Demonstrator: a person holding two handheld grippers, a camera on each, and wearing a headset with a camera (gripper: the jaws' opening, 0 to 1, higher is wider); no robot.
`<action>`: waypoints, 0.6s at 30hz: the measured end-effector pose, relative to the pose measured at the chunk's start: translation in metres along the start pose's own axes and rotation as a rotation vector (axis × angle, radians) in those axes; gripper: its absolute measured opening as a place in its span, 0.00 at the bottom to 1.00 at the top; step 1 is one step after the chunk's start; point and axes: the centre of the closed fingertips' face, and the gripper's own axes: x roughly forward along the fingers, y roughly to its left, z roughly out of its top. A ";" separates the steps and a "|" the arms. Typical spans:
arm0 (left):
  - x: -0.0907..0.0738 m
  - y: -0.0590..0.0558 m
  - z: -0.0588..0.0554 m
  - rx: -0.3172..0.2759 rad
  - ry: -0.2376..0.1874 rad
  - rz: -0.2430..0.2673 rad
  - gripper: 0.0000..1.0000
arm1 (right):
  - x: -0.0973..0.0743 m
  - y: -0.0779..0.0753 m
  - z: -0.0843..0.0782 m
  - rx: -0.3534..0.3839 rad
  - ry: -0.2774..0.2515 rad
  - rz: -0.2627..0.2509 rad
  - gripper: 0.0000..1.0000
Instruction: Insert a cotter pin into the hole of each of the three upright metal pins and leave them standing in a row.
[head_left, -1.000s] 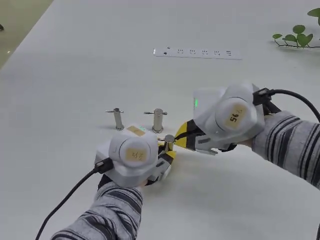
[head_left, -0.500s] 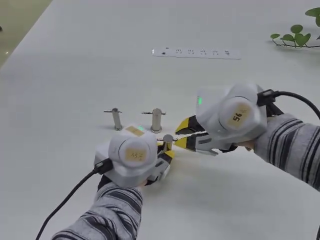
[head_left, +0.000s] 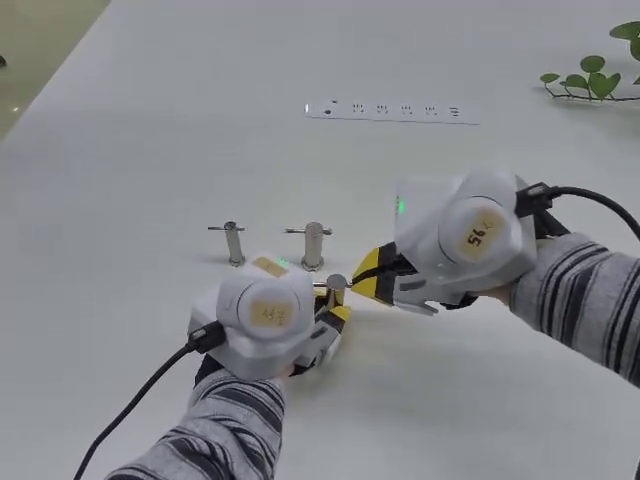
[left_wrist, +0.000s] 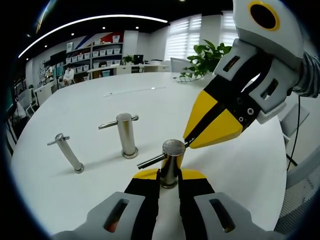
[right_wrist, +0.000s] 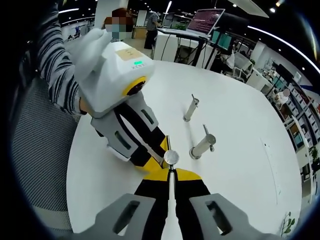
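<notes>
The left tool (left_wrist: 169, 176) clamps the metal pin (left_wrist: 172, 156) upright, the right tool (right_wrist: 171, 173) pinching the cotter pin (left_wrist: 150, 161) threaded through its hole.

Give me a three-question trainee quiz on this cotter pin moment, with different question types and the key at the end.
1. True or false: the left hand-held gripper clamps the nearest metal pin.
2. Which lies on the workbench? A) power strip B) screwdriver C) tray
3. Fill in: the right hand-held gripper holds a ____.
Key: 1 true; 2 A; 3 cotter pin.
</notes>
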 end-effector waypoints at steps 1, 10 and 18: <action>0.000 0.000 0.000 -0.001 0.000 0.000 0.10 | 0.000 0.000 0.000 0.009 -0.001 -0.001 0.00; -0.002 0.003 -0.001 0.013 0.011 0.005 0.13 | 0.002 0.000 0.000 0.054 -0.004 -0.001 0.00; -0.013 0.006 -0.002 0.034 0.020 -0.007 0.26 | 0.003 0.003 0.001 0.085 -0.027 0.011 0.07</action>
